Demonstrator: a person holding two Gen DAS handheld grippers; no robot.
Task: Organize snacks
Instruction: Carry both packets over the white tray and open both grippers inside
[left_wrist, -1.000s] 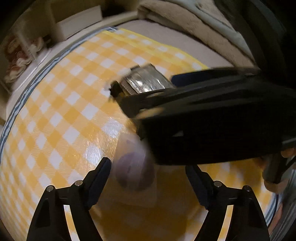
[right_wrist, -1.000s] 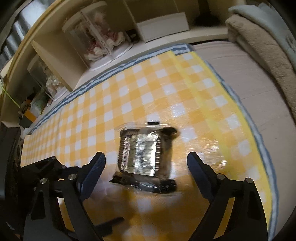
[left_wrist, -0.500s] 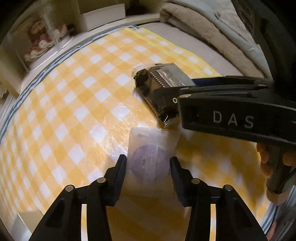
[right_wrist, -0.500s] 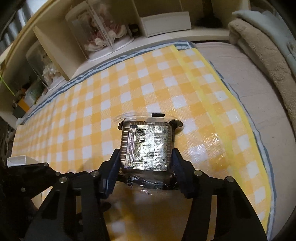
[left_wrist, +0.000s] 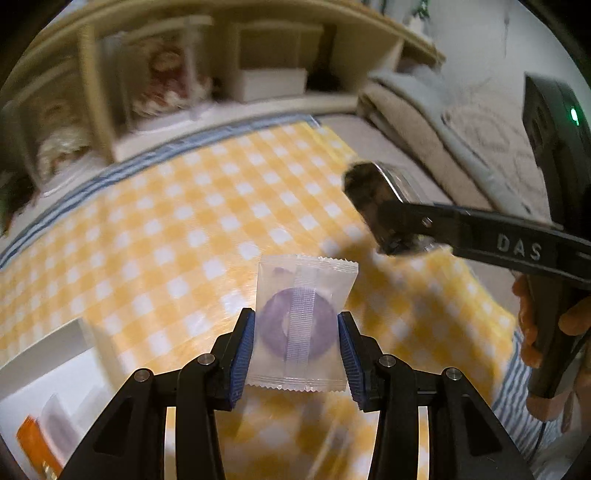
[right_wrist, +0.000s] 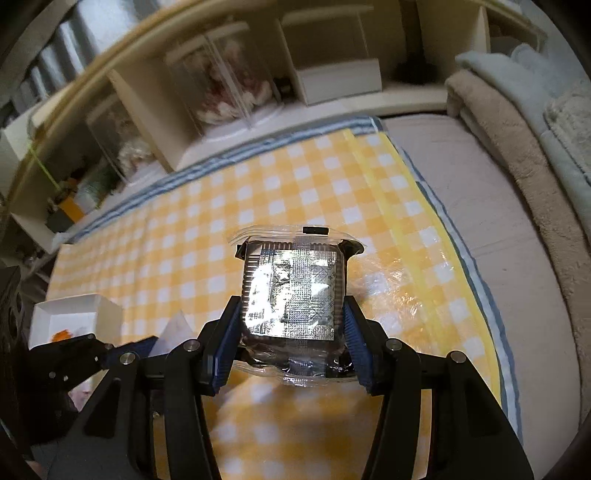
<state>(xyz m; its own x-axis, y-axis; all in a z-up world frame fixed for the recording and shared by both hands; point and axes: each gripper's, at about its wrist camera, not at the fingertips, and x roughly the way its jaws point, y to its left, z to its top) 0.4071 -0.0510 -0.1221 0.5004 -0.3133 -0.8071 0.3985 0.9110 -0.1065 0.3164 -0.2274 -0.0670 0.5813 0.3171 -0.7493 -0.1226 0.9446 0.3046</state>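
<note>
Carry both packets level toward the white box (left_wrist: 48, 369) at far left: the left gripper (left_wrist: 295, 350) pinches a clear-wrapped purple ring snack (left_wrist: 301, 325), the right gripper (right_wrist: 291, 339) a foil-topped dark snack (right_wrist: 293, 291) (both lifted), above yellow-checked cloth (right_wrist: 258, 192), shelves (right_wrist: 332, 55) behind.

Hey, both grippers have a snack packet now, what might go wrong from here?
The left gripper pinches the clear purple-snack packet only by its thin side edges, so the film may slip out. The right gripper squeezes the foil-topped snack tray, which may buckle. The white box sits left, so the close-held grippers might collide.
</note>
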